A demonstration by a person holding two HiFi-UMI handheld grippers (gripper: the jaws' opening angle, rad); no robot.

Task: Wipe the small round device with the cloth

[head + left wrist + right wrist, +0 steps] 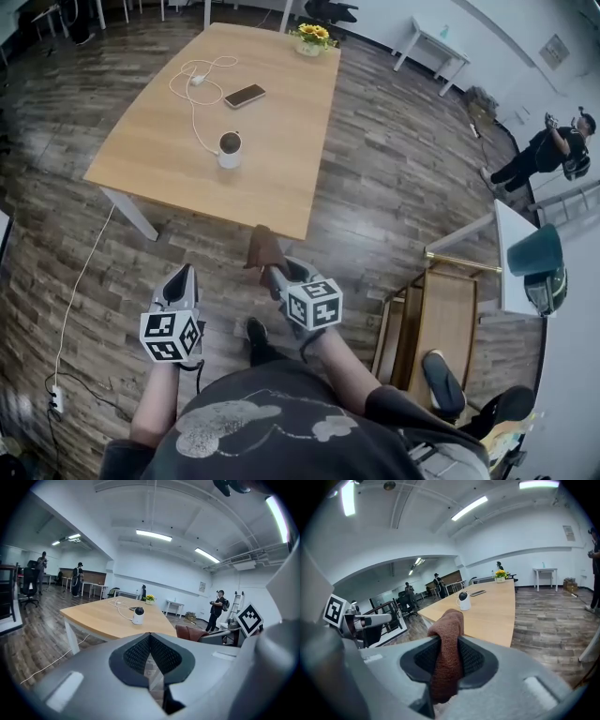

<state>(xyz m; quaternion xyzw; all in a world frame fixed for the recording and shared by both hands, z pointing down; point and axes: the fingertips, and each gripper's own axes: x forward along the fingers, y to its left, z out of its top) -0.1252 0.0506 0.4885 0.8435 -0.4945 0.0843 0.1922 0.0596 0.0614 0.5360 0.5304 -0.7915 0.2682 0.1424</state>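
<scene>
**Short of the table edge, cloth clamped, device waiting**

Over the wooden floor (394,159), just short of the table's near edge, I am holding both claws out in front of me. My right gripper (274,274) is clenching the brown cloth (447,658): the fabric is sitting squeezed between the two jaws, bunching up above them in a rounded fold and hanging down below them as well. In the head view the cloth is poking forward from the jaw tips and just reaching the table's near edge.

My left gripper (150,639) is clenched too, but on nothing; its ribbed pads are meeting at the tip with nothing between them. It is hovering to the left of the right one, the two claws near each other but apart, and both are pointing toward the table (281,122).

The small round device (230,148), white with a dark face, is standing upright on the tabletop, well ahead of both claws and untouched. A white cable (192,108) is running across the wood from the device toward the far side, where it is looping. A phone (245,96) is lying flat beyond the device, and a pot of yellow flowers (313,36) is standing at the far end of the table.
</scene>
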